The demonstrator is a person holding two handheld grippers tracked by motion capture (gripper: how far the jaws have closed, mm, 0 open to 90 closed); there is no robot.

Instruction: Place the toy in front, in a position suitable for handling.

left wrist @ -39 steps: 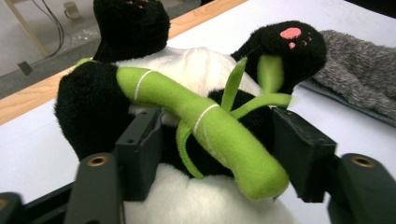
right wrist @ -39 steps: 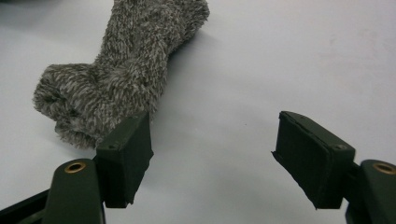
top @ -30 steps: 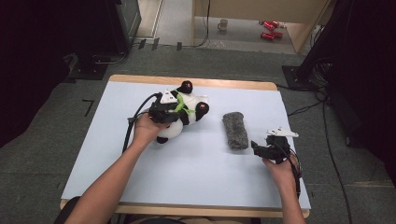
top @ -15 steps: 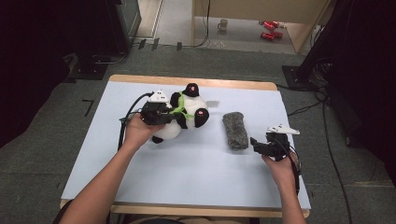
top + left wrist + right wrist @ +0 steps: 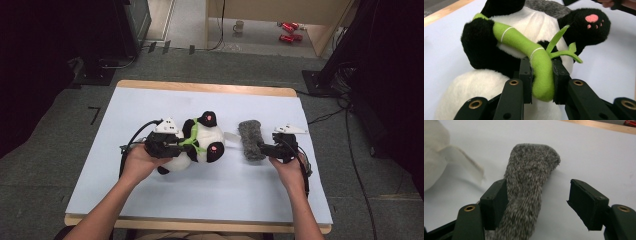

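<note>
Desk: wide desk (image 5: 150,200) under a pale blue-white sheet, wooden edge showing at the far side.
Panda: black-and-white plush panda toy (image 5: 202,145) lying left of the desk's middle, a pink-padded paw up; a white cloth tag points from it toward the sock.
Sock: grey knitted woollen sock (image 5: 250,140) lying just right of the panda, close but apart from its body.
Bamboo: soft green felt bamboo stalk (image 5: 524,45) curving across the panda's chest.
Left tool: left tool (image 5: 187,145), jaws pinching the bamboo stalk after just closing.
Right tool: right tool (image 5: 537,203), jaws spread; the sock's near end lies between them against one pad, the other pad clear.
</note>
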